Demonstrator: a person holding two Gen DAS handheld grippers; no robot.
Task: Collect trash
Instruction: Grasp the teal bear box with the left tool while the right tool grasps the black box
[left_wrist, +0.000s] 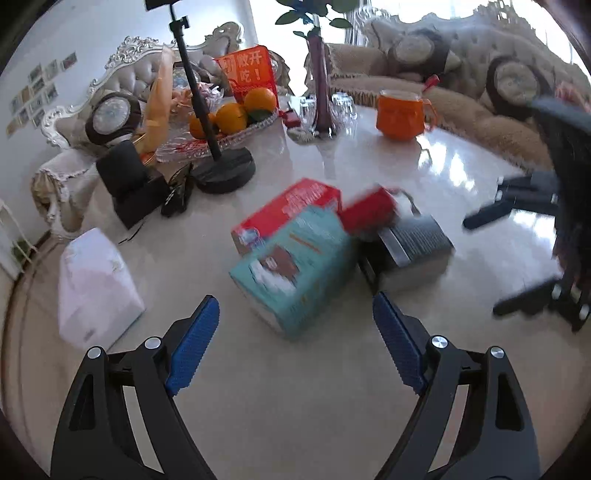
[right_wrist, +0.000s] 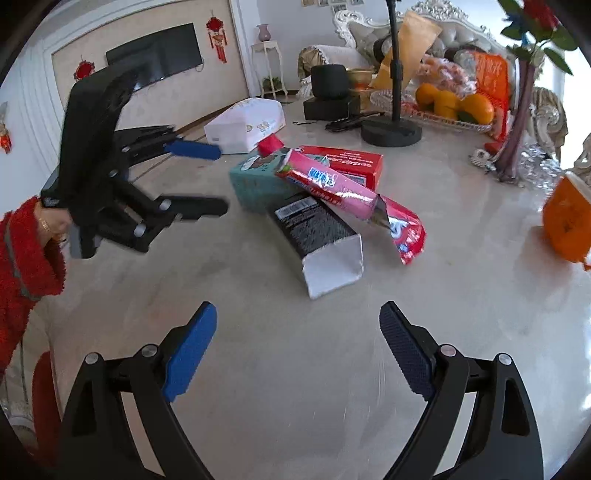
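Both my tongs hang above the table (right_wrist: 280, 369), jaws apart, holding nothing: left tongs (left_wrist: 295, 314), right tongs (right_wrist: 297, 321). Trash pile sits mid-table, at 12 o'clock from both. Teal box (left_wrist: 295, 266) touches red box (left_wrist: 284, 206) behind it; black carton (right_wrist: 314, 229) lies open-ended toward my right tongs, pink wrapper (right_wrist: 332, 188) across its top. White tissue pack (left_wrist: 96, 284) at 10 o'clock in the left view, apart from the pile. Orange cup (left_wrist: 400, 112) at 1 o'clock.
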